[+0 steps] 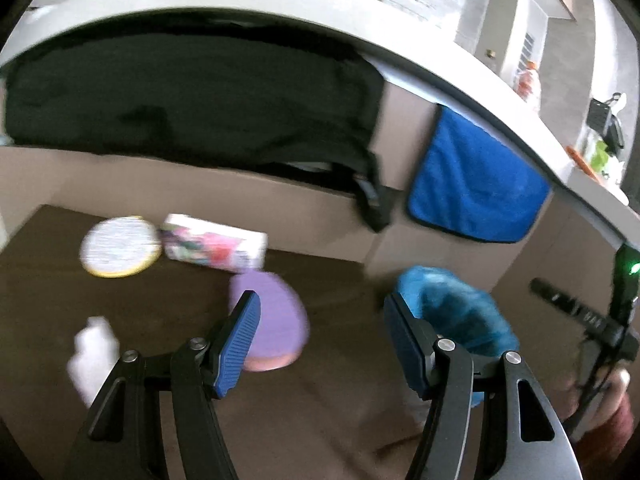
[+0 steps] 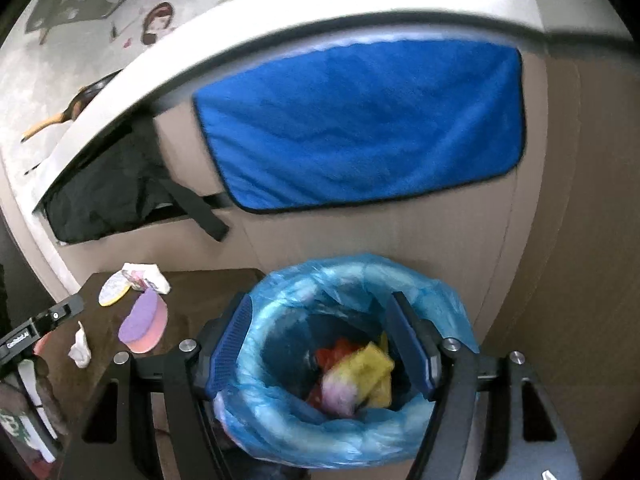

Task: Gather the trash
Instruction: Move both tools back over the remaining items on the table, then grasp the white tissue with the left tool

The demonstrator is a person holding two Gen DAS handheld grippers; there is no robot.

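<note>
Left gripper (image 1: pixel 320 344) was released, empty, above the dark mat (image 1: pixel 48 300). Right gripper (image 2: pixel 324 348) also spread wide, empty, over the bin (image 2: pixel 280 420), bag already holding wrappers. Remaining trash lay left of the bin: purple disc (image 1: pixel 276 320) nearest, crumpled tissue (image 1: pixel 94 360) near-left, printed pack (image 1: pixel 216 248) and round lid (image 1: pixel 120 246) farther. All likely light; tissue soft, pinch mid-wad; disc probably stiffer, take by its edge.

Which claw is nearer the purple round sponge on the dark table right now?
Left. The left claw hangs open just over the purple round sponge, which sits beside its left finger. The right claw is open above the blue-lined trash bin, off to the sponge's right.
</note>
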